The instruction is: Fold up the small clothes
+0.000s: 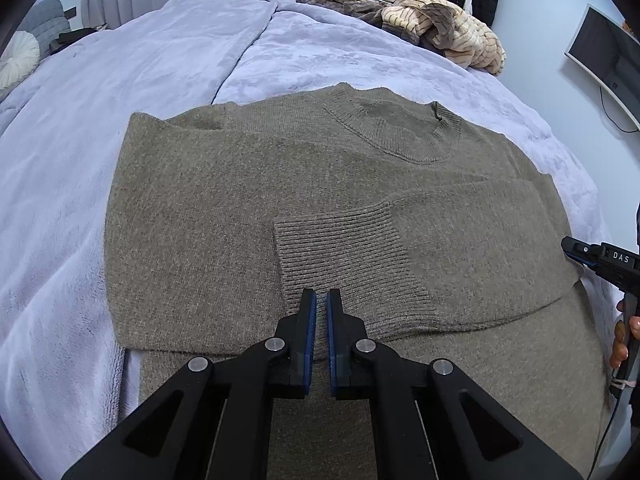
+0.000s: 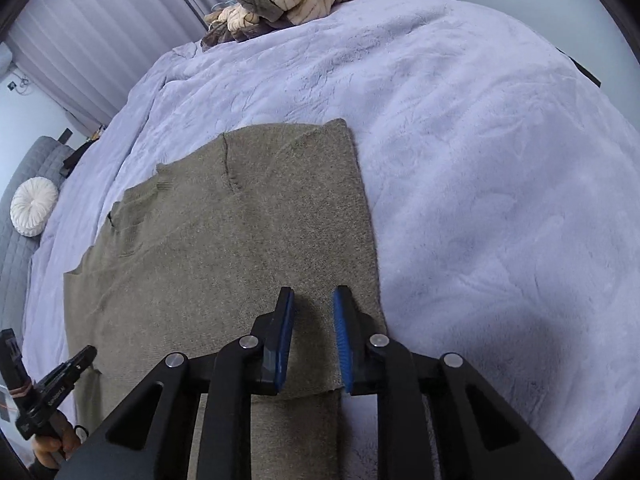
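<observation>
My left gripper (image 1: pixel 321 300) hangs closest, its blue-padded jaws drawn together with only a thin slit between them and nothing caught there, poised just above the ribbed cuff (image 1: pixel 340 248) of a sleeve. My right gripper (image 2: pixel 314 300) has its jaws slightly apart, with no cloth between the pads; it hovers over the folded right edge of the garment.

The garment is a grey-brown knitted sweater (image 1: pixel 248 200) lying flat on the bed, front up, collar at the far end. Both sleeves are folded inward across the chest, the one with the ribbed cuff lying on top, so that the sides make straight edges. The lower hem runs under both of my grippers.

Beneath it spreads a pale lavender plush blanket (image 2: pixel 500 180) covering the bed. At the far end of the bed sits a crumpled cream and brown striped fleece throw (image 1: pixel 452 36). Beyond, to the left, a round white cushion (image 2: pixel 34 206) rests on a grey quilted sofa.
</observation>
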Action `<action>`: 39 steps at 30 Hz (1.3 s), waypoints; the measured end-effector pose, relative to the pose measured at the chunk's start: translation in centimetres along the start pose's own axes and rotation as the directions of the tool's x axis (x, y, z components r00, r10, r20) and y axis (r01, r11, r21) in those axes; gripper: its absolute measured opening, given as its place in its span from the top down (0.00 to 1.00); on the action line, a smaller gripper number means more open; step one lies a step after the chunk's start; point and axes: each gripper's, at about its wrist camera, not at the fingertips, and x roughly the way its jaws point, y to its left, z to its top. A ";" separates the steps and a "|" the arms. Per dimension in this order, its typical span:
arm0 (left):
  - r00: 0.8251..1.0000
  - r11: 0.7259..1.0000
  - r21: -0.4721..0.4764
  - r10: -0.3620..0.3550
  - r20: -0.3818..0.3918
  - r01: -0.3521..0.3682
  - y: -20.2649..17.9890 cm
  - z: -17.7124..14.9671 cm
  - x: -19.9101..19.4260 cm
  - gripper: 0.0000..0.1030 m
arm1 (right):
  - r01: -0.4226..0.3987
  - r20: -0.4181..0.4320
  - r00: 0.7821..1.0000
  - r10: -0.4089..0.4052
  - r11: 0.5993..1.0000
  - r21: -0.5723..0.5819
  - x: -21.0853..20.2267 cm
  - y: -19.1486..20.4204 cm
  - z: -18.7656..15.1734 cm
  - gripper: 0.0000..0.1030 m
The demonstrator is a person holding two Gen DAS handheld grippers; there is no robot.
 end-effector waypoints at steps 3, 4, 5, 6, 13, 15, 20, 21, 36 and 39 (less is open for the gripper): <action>1.000 1.000 0.016 0.013 0.003 -0.013 -0.3 -0.1 0.0 0.94 | 0.011 0.012 1.000 -0.011 1.000 -0.010 -0.6 0.0 -0.4 0.82; 1.000 1.000 0.020 0.017 0.004 -0.017 -0.3 -0.1 -0.1 0.94 | 0.010 0.014 1.000 -0.010 1.000 -0.007 -0.8 0.1 -0.5 0.82; 1.000 1.000 0.020 0.020 0.005 -0.020 -0.3 -0.1 -0.1 0.94 | 0.003 0.016 1.000 -0.003 1.000 -0.004 -1.1 0.1 -0.7 0.79; 1.000 1.000 0.019 0.021 0.006 -0.021 -0.3 -0.1 -0.1 0.94 | 0.003 0.016 1.000 -0.003 1.000 -0.005 -1.3 0.3 -0.8 0.78; 0.999 0.999 0.015 0.033 0.003 -0.033 -0.5 -0.1 -0.1 0.94 | 0.021 0.011 1.000 -0.020 0.998 -0.064 -2.4 2.0 -2.1 0.58; 0.999 0.999 0.013 0.036 0.002 -0.036 -0.5 -0.1 -0.1 0.94 | 0.037 0.010 0.999 -0.037 0.996 -0.082 -2.3 2.2 -2.5 0.57; 0.999 0.999 0.008 0.038 -0.001 -0.038 -0.4 0.0 -0.2 0.94 | 0.042 -0.002 0.999 -0.042 0.995 -0.094 -2.4 2.3 -2.9 0.52; 0.999 0.999 0.007 0.038 -0.002 -0.038 -0.4 0.0 -0.3 0.94 | 0.043 0.000 0.999 -0.043 0.995 -0.091 -2.6 2.3 -3.0 0.51; 0.991 0.990 0.050 0.133 -0.005 -0.132 -0.7 -1.2 -2.8 0.64 | -0.078 0.007 0.997 0.078 0.997 -0.006 -6.0 2.3 -5.8 0.39; 0.979 0.981 0.029 0.189 0.074 -0.191 -0.3 -2.2 -4.5 0.00 | -0.103 0.000 0.995 0.103 0.995 -0.008 -6.4 2.7 -6.5 0.39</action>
